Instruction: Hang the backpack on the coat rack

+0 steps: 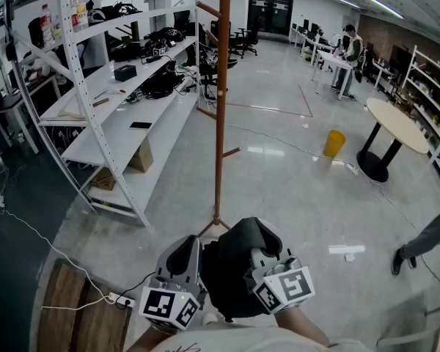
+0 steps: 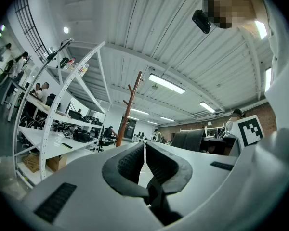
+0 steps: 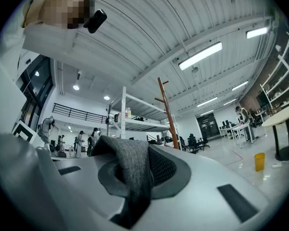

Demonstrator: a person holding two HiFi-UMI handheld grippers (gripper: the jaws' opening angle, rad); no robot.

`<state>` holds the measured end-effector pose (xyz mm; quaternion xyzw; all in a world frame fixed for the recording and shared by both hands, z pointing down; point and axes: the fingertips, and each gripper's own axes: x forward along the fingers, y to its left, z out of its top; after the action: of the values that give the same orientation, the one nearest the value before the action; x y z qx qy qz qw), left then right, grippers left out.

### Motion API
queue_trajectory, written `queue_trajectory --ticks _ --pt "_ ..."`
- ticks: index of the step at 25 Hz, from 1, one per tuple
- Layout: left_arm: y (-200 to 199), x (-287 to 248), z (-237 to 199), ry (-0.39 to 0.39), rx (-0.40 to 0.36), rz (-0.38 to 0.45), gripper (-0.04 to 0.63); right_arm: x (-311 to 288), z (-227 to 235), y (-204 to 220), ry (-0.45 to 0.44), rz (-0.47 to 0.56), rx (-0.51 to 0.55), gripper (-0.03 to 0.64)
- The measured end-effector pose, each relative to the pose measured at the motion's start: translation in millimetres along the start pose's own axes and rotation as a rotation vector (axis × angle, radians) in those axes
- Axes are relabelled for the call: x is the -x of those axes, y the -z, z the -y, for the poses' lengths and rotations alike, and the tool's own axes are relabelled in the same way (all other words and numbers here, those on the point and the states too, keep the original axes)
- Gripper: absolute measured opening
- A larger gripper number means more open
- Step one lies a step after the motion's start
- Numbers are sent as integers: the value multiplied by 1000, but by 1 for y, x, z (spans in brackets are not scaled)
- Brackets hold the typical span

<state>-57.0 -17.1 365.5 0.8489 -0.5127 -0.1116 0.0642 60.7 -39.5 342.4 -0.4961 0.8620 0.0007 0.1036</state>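
You're holding the backpack [image 1: 231, 277] low between both grippers, near the foot of the coat rack [image 1: 222, 108]. Right gripper [image 3: 135, 163] is clamping a grey strap [image 3: 133, 189]. Left gripper [image 2: 144, 160] is pinching nearly closed on a dark strap [image 2: 157, 197].

The pale, glossy floor [image 1: 293, 189] carries everything. Just ahead of the left tool [image 1: 186, 249] and the right tool [image 1: 258, 258], the coat rack [image 1: 220, 123] stands on splayed feet. Ahead and left of the left tool stands a white shelf unit [image 1: 117, 134], with a cardboard box [image 1: 141, 156] on the floor beneath it. A power strip [image 1: 122, 298] lies just left of the left tool, beside wooden boards [image 1: 66, 310]. Well ahead and right of the right tool stand a yellow bin [image 1: 334, 142] and a round table [image 1: 396, 122].
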Motion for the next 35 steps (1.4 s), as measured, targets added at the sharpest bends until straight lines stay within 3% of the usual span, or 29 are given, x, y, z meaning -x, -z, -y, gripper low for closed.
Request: queue_trajectory --ticks 24,35 --pt "-2 -7 10 -23 -18 11 25 4 14 -14 -29 20 10 44" --pt "7 -8 16 -75 -14 16 25 6 33 -9 -38 -1 9 44"
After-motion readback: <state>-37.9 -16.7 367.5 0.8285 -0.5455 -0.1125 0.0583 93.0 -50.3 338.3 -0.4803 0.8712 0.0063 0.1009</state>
